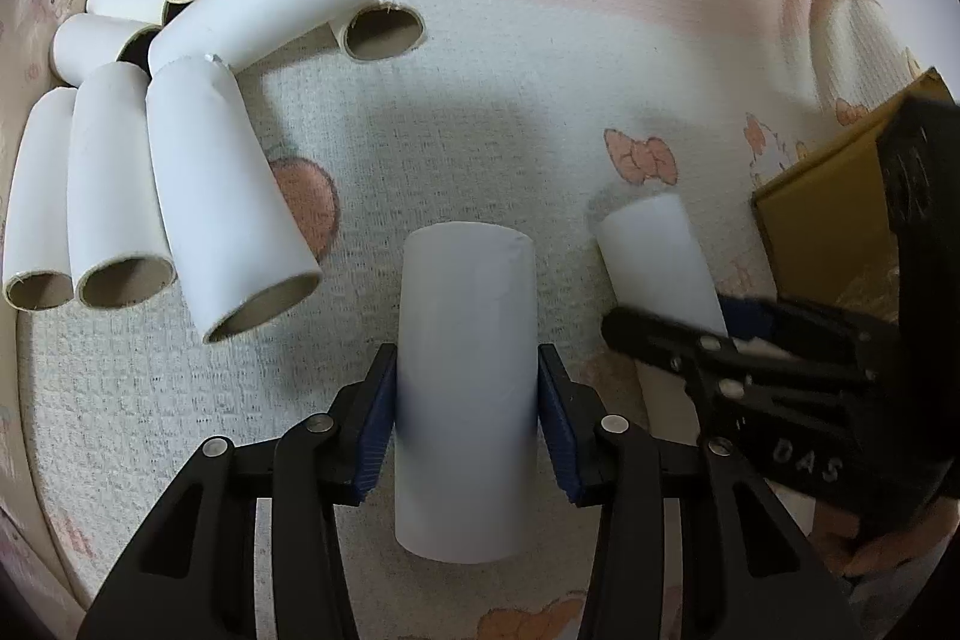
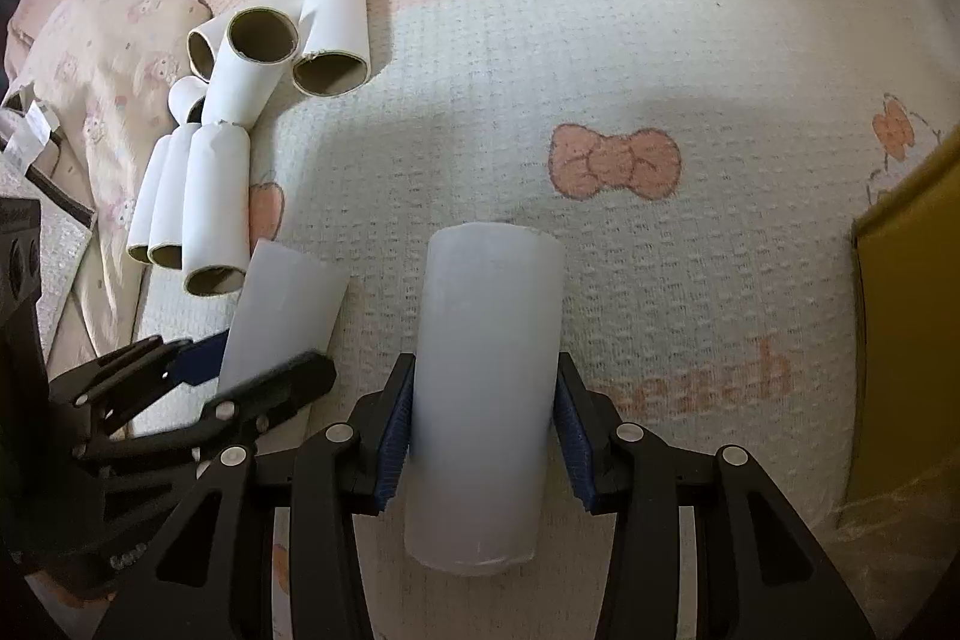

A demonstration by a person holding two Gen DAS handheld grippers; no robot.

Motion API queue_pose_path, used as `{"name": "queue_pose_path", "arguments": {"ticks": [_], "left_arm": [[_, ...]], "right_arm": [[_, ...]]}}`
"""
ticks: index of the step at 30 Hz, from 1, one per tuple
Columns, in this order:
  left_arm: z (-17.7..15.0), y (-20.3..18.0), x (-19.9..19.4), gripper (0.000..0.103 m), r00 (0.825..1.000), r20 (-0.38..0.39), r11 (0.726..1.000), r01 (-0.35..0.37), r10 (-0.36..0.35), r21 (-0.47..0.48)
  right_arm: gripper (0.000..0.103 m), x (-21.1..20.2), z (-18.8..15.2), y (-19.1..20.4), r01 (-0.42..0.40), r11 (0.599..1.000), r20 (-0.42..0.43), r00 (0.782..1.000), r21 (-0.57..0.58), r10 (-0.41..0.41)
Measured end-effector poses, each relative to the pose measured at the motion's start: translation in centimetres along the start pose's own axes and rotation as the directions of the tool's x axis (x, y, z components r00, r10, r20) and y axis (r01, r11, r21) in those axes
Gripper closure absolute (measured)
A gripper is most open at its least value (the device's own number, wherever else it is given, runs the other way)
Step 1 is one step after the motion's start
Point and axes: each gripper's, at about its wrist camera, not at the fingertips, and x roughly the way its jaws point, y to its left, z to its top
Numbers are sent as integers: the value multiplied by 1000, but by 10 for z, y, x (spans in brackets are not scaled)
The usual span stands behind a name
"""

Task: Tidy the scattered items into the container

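Note:
A white cardboard tube runs lengthwise between the blue pads of my left gripper, which is shut on it. My right gripper is shut on a second white tube in the same way. Each gripper also shows in the other's view: the right gripper on its tube at the right, the left gripper on its tube at the lower left. A brown cardboard box, also the brown box, stands at the right edge.
Several more white tubes lie in a heap on the peach-print mat to the upper left; the same heap shows in the right wrist view. A printed cloth bundle lies left of it.

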Motion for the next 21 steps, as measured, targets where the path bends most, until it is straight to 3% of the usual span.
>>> {"name": "queue_pose_path", "arguments": {"ticks": [10,16,21], "left_arm": [[-12,-6,-17,55,999,45,1000,18,-17,-6],[-10,-23,-49,55,989,144,998,39,-44,39],[-3,-36,-83,55,971,231,996,55,-69,64]], "right_arm": [[63,-12,-9,10,28,999,22,999,-29,-27],[63,-59,-14,9,40,998,136,990,-38,-34],[62,-113,-12,10,47,998,251,967,-45,-34]]}}
